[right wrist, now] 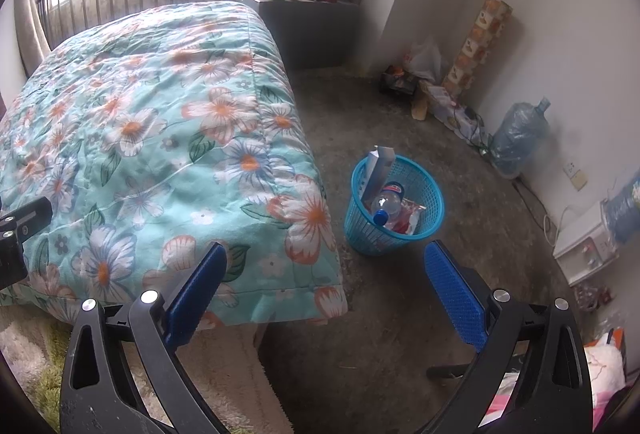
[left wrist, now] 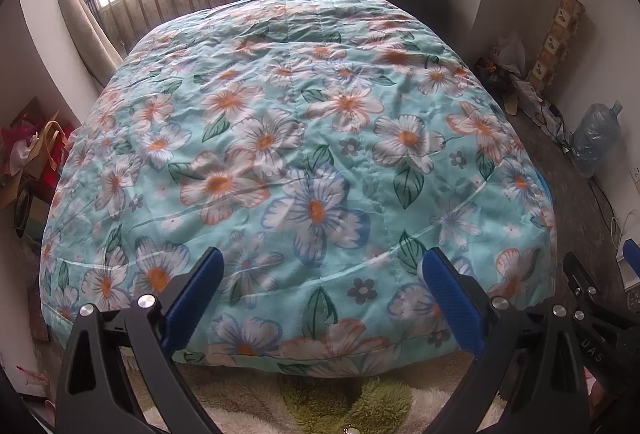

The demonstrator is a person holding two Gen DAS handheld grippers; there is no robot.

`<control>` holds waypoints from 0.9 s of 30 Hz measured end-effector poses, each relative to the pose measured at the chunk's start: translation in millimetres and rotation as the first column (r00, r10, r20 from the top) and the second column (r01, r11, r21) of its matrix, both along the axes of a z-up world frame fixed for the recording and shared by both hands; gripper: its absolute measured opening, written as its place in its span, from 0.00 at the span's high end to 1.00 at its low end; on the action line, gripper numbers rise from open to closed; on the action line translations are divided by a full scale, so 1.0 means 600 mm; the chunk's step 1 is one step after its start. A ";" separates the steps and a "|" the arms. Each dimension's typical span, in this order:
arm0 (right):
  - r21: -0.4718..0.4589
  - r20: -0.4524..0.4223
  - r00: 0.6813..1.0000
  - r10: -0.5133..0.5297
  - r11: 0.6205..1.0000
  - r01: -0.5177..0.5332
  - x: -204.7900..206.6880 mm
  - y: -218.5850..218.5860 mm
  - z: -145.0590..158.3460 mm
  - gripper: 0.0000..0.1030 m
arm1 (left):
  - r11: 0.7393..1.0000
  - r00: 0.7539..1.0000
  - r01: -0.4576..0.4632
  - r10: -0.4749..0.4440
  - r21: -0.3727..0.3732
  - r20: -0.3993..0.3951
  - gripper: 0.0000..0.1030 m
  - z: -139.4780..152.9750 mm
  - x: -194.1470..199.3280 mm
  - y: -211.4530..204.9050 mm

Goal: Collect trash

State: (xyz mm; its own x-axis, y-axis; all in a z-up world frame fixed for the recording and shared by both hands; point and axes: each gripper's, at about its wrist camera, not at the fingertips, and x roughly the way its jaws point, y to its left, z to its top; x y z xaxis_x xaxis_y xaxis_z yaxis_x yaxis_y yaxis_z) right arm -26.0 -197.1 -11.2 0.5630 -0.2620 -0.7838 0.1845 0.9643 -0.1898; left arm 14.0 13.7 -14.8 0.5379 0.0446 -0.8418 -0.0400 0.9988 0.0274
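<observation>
A blue mesh trash basket (right wrist: pixel 430 202) stands on the grey floor beside the bed in the right wrist view. It holds a clear plastic bottle (right wrist: pixel 386 204) with a blue cap, a red and white wrapper (right wrist: pixel 410 216) and a white carton (right wrist: pixel 378 164). My right gripper (right wrist: pixel 324 258) is open and empty, above the floor in front of the basket. My left gripper (left wrist: pixel 320 266) is open and empty, facing the foot of the bed with the floral quilt (left wrist: pixel 304 138). The right gripper's edge shows at the far right of the left wrist view (left wrist: pixel 634 254).
A cluttered desk (right wrist: pixel 308 0) stands by the barred window. A large water jug (right wrist: pixel 520 138), bags (right wrist: pixel 426 60), a patterned roll (right wrist: pixel 478 46) and cables line the right wall. A white appliance (right wrist: pixel 586 246) sits at right. A shaggy rug (left wrist: pixel 320 406) lies below the bed.
</observation>
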 end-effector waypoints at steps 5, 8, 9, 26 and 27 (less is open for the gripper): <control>0.001 0.002 1.000 0.000 1.000 0.000 0.001 0.001 0.002 0.08 | 1.000 1.000 0.000 0.000 -0.001 0.002 0.05 0.001 0.000 0.002; 0.000 0.001 1.000 0.001 1.000 -0.001 0.001 0.001 0.001 0.08 | 1.000 1.000 0.001 -0.001 -0.001 0.000 0.05 0.001 0.000 0.002; 0.001 0.002 1.000 0.001 1.000 -0.001 0.001 0.002 0.002 0.08 | 1.000 1.000 0.001 -0.001 -0.001 0.001 0.05 0.001 0.000 0.001; 0.002 0.006 1.000 -0.002 1.000 0.002 0.002 0.005 0.003 0.08 | 1.000 1.000 -0.001 0.001 -0.002 0.005 0.05 0.004 0.002 0.003; 0.003 0.005 1.000 -0.001 1.000 0.001 0.002 0.005 0.003 0.08 | 1.000 1.000 -0.001 0.001 -0.001 0.005 0.05 0.004 0.002 0.003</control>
State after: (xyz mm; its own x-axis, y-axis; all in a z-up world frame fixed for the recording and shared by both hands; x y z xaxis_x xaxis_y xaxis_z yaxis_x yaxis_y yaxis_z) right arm -24.8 -194.4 -9.3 0.5671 -0.2602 -0.7814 0.1863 0.9647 -0.1861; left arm 15.3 15.4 -12.2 0.5421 0.0441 -0.8392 -0.0411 0.9988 0.0260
